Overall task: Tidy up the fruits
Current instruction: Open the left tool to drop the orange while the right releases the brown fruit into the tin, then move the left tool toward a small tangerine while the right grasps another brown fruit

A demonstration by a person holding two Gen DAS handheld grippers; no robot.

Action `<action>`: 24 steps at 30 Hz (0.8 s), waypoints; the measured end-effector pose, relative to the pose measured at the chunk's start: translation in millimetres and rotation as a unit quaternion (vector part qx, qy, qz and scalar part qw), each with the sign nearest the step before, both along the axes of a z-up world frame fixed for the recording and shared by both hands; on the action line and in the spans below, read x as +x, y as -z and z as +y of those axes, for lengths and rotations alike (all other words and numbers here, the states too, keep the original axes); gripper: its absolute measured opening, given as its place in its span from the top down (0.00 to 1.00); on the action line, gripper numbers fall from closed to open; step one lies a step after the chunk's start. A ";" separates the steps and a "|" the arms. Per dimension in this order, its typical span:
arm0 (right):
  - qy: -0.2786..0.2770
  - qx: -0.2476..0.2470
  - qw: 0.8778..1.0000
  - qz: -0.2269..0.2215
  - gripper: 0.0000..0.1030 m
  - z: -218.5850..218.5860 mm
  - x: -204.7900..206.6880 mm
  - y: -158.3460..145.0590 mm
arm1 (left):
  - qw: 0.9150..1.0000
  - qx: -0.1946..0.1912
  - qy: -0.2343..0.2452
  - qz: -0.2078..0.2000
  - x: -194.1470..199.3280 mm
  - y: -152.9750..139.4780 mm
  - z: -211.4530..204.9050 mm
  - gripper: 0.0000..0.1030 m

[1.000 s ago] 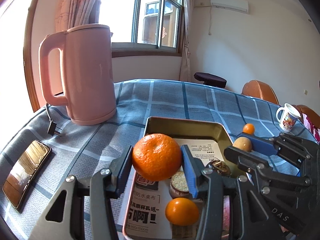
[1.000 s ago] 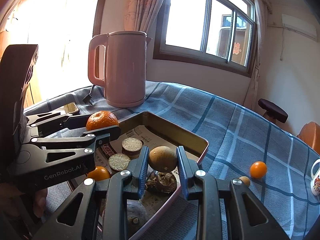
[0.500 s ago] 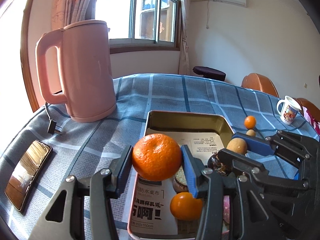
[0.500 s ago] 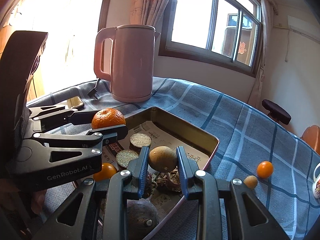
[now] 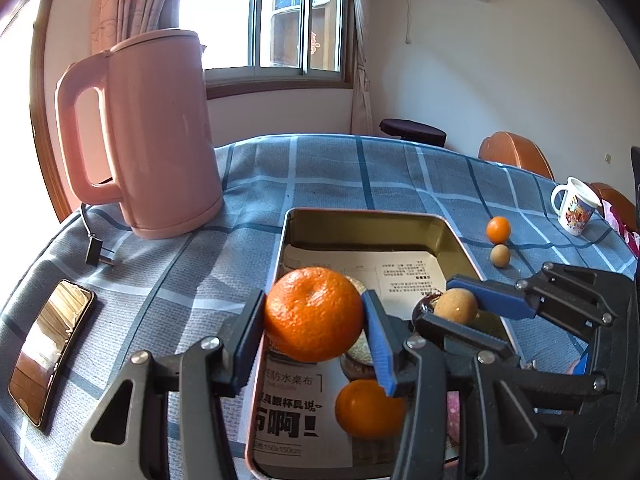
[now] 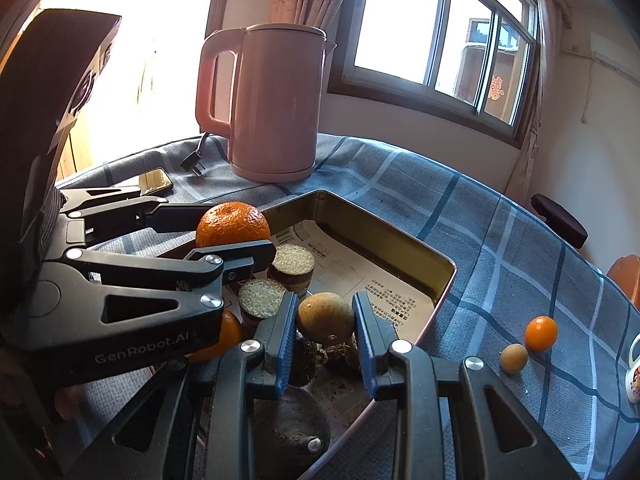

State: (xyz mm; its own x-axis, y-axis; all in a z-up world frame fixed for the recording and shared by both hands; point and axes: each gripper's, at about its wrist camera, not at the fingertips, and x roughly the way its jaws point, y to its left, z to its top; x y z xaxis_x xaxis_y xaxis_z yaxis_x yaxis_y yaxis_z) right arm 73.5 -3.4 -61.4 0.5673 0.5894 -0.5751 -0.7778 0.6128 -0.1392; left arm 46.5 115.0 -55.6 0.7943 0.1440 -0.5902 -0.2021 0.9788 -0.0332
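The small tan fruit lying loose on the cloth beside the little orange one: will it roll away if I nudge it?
Probably. The small tan fruit looks round and smooth, so a sideways push would likely send it rolling. The woven tablecloth may slow it somewhat. It sits close to the little orange fruit, so it might knock that.

The left gripper (image 6: 236, 240) body carries the brand "GenRobot.AI" in white lettering. The printed sheet (image 5: 294, 416) lining the tray (image 5: 360, 216) shows "防水桌布", large characters "冇啊!", and apparently "150x150cm"; smaller print is illegible.
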 end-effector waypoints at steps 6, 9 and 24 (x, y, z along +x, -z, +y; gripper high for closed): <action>-0.004 -0.005 1.000 0.004 0.61 2.6 0.3 1.5 | 1.000 0.006 -0.005 -0.006 -1.8 -1.0 0.5 0.42; 0.001 0.000 1.000 -0.001 0.43 -2.2 -0.1 -0.4 | 1.000 0.004 -0.016 -0.023 -7.0 -4.0 0.4 0.25; 0.154 -0.006 0.988 0.000 0.43 -104.4 65.1 -20.0 | 0.995 0.001 -0.001 -0.096 3.9 -38.1 -42.0 0.08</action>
State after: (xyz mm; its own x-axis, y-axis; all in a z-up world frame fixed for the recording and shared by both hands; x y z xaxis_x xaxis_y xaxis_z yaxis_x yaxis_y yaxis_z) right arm 138.6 -107.8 -41.4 0.7179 0.3823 -0.5817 -0.5555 0.8183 -0.1478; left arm 50.5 72.9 -17.5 0.8923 0.1468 -0.4270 -0.1941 0.9785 -0.0691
